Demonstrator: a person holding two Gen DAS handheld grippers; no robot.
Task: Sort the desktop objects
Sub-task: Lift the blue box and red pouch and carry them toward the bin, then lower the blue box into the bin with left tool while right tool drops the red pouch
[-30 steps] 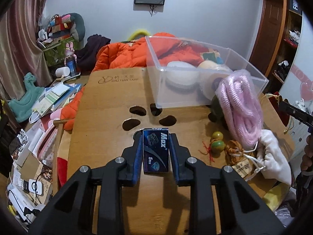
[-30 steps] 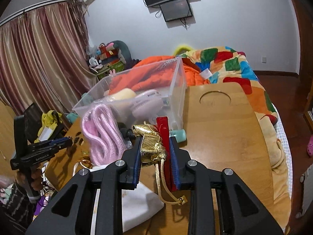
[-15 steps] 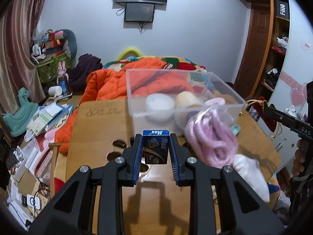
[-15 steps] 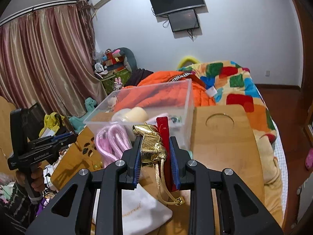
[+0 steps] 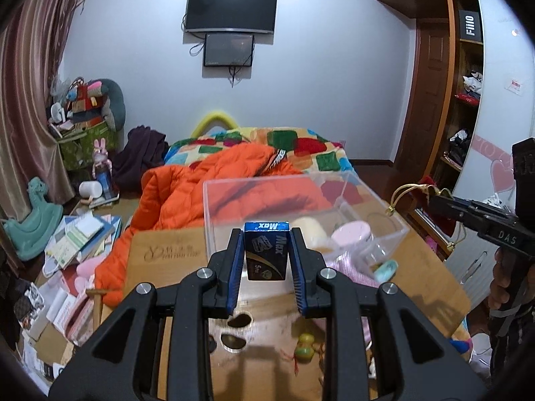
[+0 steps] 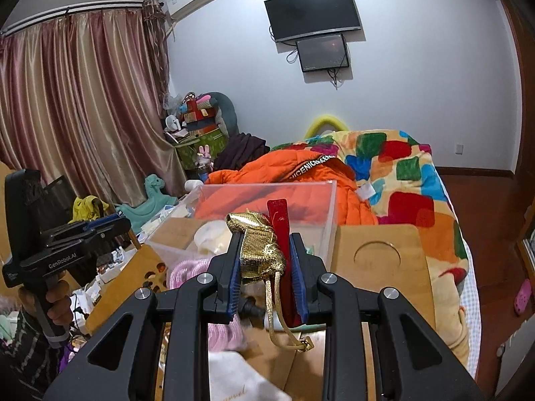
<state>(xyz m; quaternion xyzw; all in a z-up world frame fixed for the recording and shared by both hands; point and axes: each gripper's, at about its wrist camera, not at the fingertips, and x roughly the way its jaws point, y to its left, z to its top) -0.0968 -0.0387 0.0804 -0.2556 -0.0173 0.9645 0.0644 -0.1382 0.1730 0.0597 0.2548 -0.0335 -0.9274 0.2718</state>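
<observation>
My left gripper (image 5: 266, 250) is shut on a small blue "Max" box (image 5: 266, 254) and holds it up in the air in front of the clear plastic bin (image 5: 267, 197). My right gripper (image 6: 265, 254) is shut on a gold and red drawstring pouch (image 6: 262, 250), its gold cord hanging below, also raised near the clear bin (image 6: 321, 207). The bin holds a cream round thing (image 5: 309, 232) and a pink thing (image 5: 352, 234). The right gripper also shows at the right edge of the left wrist view (image 5: 431, 197).
On the wooden table (image 5: 418, 267) lie a pink rope bundle (image 6: 190, 270), a white cloth bag (image 6: 240, 377), a small green-yellow gourd charm (image 5: 304, 347) and a teal item (image 5: 386, 267). An orange jacket (image 5: 187, 197) and a bed stand behind. Clutter covers the floor at left.
Both grippers have risen and tilted up with their loads. The blue box left the tabletop and now hangs before the bin; the table objects have dropped low in both views.
</observation>
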